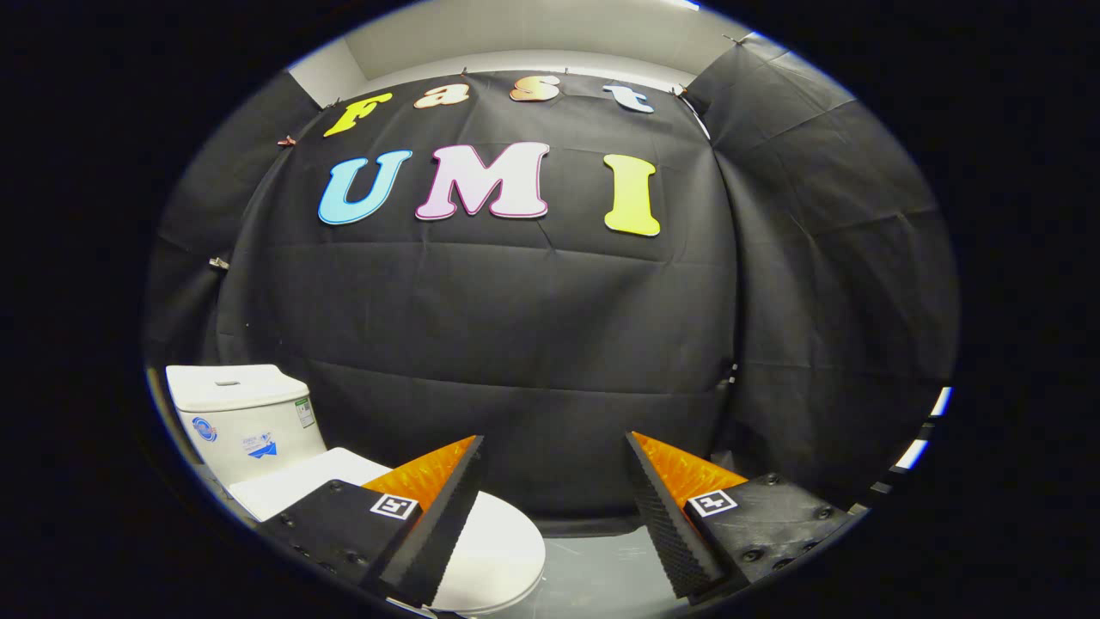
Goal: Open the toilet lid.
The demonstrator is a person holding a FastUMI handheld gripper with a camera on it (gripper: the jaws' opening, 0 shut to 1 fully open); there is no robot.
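The toilet lid [503,546] lies closed at lower left, partly behind the left finger. The gripper [554,507] fingers are spread, holding nothing; better to approach the lid's front edge from below.

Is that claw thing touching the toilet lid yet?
Cannot tell. In the gripper view the open gripper has one finger overlapping the closed toilet lid, but whether it rests on it or hangs above is unclear.
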